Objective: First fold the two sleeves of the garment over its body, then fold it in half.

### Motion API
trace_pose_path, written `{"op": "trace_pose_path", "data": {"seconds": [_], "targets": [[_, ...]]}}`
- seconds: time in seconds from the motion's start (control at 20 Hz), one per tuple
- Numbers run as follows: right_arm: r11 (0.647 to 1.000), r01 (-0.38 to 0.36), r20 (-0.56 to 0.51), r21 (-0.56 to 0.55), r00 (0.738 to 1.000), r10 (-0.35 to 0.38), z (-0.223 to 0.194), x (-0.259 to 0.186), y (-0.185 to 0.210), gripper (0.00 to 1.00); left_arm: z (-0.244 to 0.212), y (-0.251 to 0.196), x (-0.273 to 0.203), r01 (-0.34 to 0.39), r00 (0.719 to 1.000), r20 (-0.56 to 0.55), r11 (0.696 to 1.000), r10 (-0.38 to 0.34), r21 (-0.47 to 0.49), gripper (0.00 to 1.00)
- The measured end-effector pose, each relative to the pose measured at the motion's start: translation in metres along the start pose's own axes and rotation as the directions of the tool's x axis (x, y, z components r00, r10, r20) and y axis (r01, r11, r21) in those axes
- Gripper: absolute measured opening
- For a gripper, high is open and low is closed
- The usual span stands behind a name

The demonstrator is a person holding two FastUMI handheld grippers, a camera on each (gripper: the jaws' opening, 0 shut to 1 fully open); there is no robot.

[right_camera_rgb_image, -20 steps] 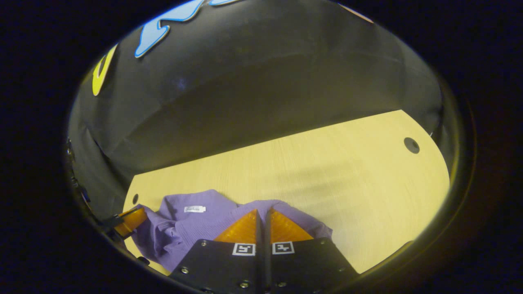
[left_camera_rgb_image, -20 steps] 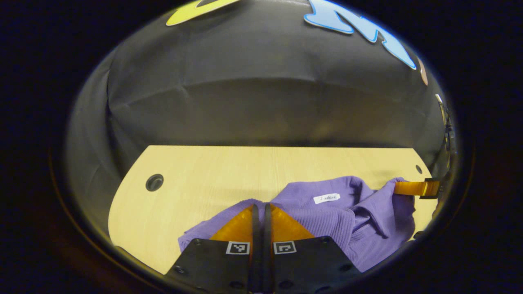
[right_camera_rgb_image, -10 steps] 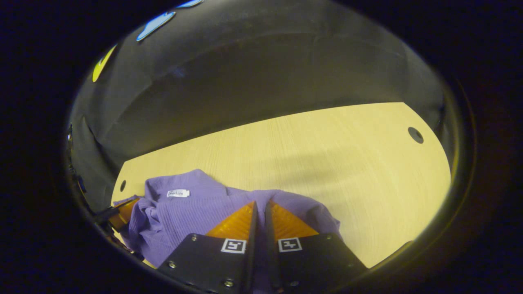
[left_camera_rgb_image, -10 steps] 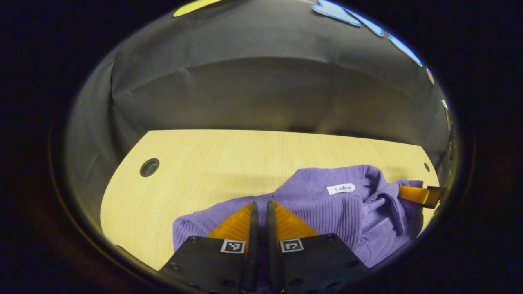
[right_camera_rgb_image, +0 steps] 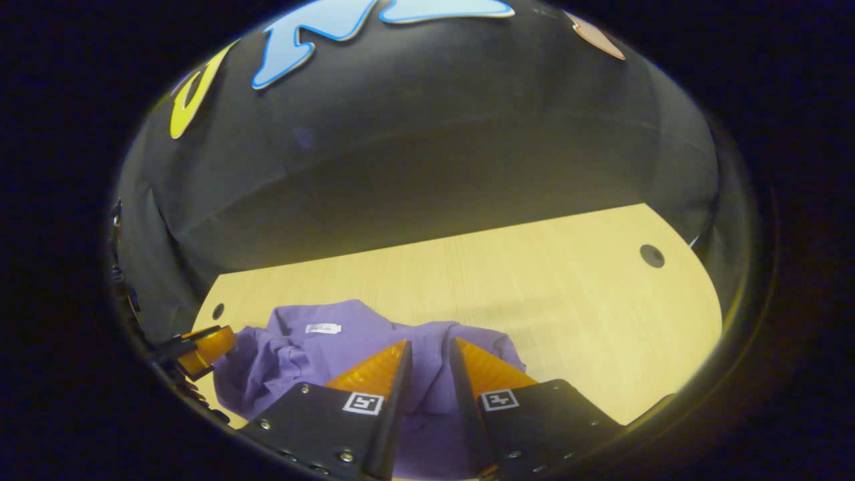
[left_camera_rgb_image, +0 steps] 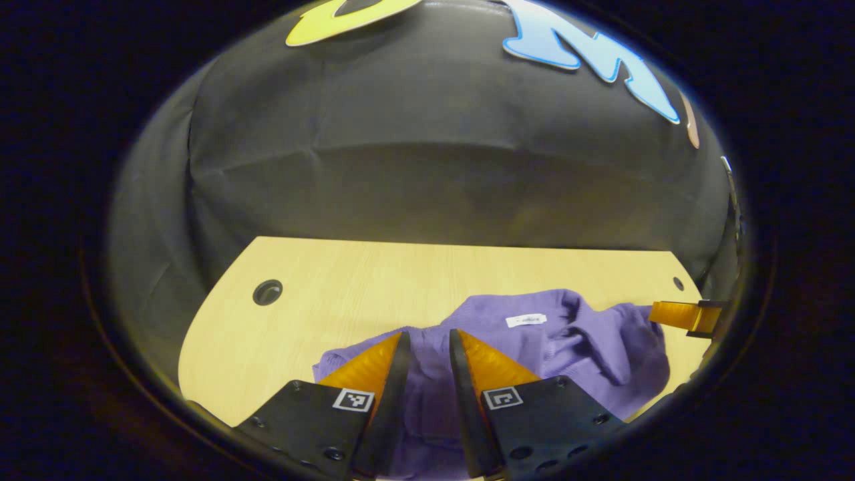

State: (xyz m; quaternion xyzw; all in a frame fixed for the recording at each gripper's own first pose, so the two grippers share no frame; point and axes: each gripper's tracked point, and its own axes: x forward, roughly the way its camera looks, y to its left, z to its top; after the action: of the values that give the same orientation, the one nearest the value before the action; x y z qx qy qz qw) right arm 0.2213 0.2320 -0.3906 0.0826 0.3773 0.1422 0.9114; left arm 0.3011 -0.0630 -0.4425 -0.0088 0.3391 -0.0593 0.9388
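A purple knit garment (left_camera_rgb_image: 568, 347) lies crumpled on the light wooden table (left_camera_rgb_image: 347, 280), its white neck label (left_camera_rgb_image: 526, 320) facing up. My left gripper (left_camera_rgb_image: 429, 334) is open just above the garment's near edge, and purple cloth shows in the gap between its fingers. My right gripper (right_camera_rgb_image: 431, 342) is open too, over the other end of the same garment (right_camera_rgb_image: 300, 354), whose label (right_camera_rgb_image: 323, 328) sits to the left. In each view the other gripper's finger reaches in at the garment's far side: the right gripper's finger (left_camera_rgb_image: 674, 312) and the left gripper's finger (right_camera_rgb_image: 207, 344).
The table has a large round cable hole (left_camera_rgb_image: 268, 292) (right_camera_rgb_image: 652, 256) near each end and a smaller hole (left_camera_rgb_image: 678, 283) (right_camera_rgb_image: 218, 311). Bare tabletop (right_camera_rgb_image: 534, 294) stretches beyond the garment to the black cloth wall behind.
Both grippers were shut on the garment's edge and have now opened and let it go. The cloth has settled lower on the table and both views have tilted up slightly.
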Motion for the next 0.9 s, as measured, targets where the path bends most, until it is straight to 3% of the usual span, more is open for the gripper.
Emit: {"op": "trace_pose_path", "data": {"seconds": [0.2, 0.35, 0.4, 0.55, 0.8, 0.9], "targets": [[0.999, -0.029, 0.063, -0.038, 0.998, 0.031, 0.016, -0.06, 0.014, 0.34, 0.026, -0.017, -0.065, 0.026, 0.997, 0.068, 1.0, -0.026, 0.0, 0.45], [0.996, -0.043, 0.12, -0.074, 0.991, 0.052, 0.028, -0.114, 0.022, 0.43, 0.049, -0.022, -0.128, 0.035, 0.99, 0.139, 0.999, -0.034, -0.002, 0.46], [0.995, -0.05, 0.141, -0.082, 0.988, 0.061, 0.032, -0.132, 0.026, 0.39, 0.055, -0.023, -0.149, 0.033, 0.986, 0.164, 0.999, -0.033, 0.001, 0.45], [0.992, -0.059, 0.212, -0.113, 0.974, 0.082, 0.043, -0.192, 0.032, 0.39, 0.068, -0.023, -0.211, 0.025, 0.971, 0.236, 1.0, -0.024, -0.001, 0.46], [0.985, -0.062, 0.294, -0.161, 0.95, 0.107, 0.039, -0.273, 0.041, 0.34, 0.049, -0.027, -0.301, 0.013, 0.957, 0.289, 1.0, -0.013, 0.003, 0.44], [0.986, -0.091, 0.293, -0.137, 0.947, 0.129, 0.028, -0.297, 0.048, 0.42, 0.037, -0.025, -0.329, -0.005, 0.956, 0.292, 1.0, 0.003, 0.008, 0.44]]}}
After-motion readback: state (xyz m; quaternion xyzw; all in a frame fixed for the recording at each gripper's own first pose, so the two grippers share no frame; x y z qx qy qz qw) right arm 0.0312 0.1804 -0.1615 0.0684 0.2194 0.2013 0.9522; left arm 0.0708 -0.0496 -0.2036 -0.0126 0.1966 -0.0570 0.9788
